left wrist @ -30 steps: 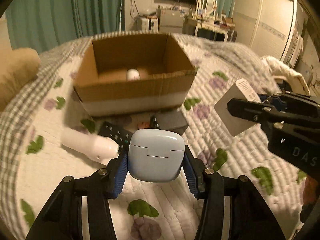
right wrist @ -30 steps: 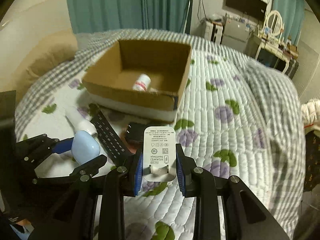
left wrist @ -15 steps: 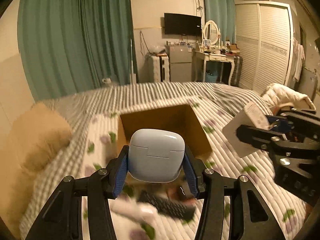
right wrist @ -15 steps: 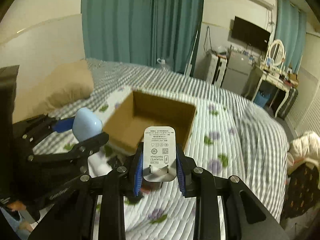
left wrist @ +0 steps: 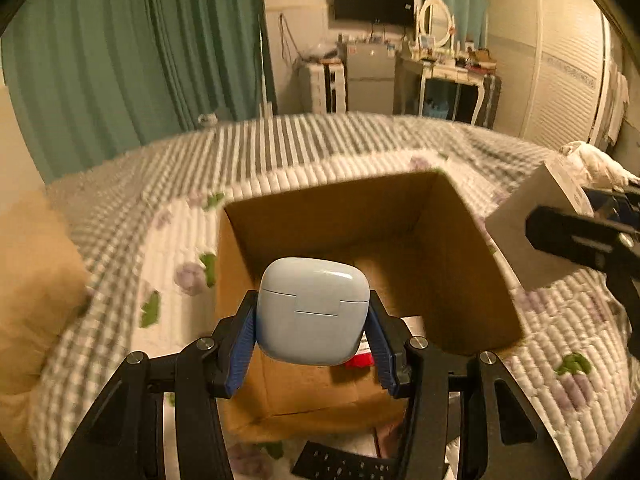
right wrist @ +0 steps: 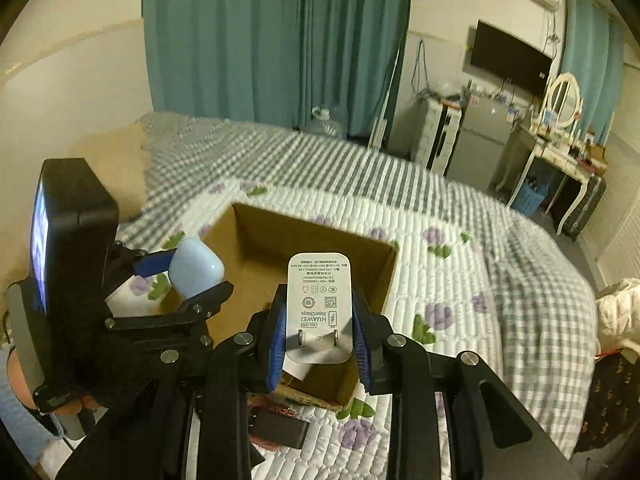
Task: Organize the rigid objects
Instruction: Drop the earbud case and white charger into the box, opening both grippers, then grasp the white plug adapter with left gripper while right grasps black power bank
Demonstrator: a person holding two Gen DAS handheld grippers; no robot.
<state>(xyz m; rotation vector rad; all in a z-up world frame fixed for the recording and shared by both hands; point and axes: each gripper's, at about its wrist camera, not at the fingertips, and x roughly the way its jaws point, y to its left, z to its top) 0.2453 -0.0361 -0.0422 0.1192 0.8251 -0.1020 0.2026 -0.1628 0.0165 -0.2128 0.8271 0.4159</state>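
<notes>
A bed covered with a quilted spread printed with purple flowers and green leaves fills most of both views, grey-checked toward its far side, with teal curtains behind it. An open cardboard box sits on the spread, its flaps up; something with a red and white label lies on its floor, mostly hidden.

The left gripper is clamped on a pale blue earbuds case, its blue pads pressing both sides of the case, which hangs over the near part of the box's opening. The right gripper is closed on a white charger plug (printed side and two prongs facing the camera), held upright above the box's near edge. In the left wrist view the plug appears at the right, just beyond the box's right wall.

On the spread in front of the box lie a black remote and a small black block.
</notes>
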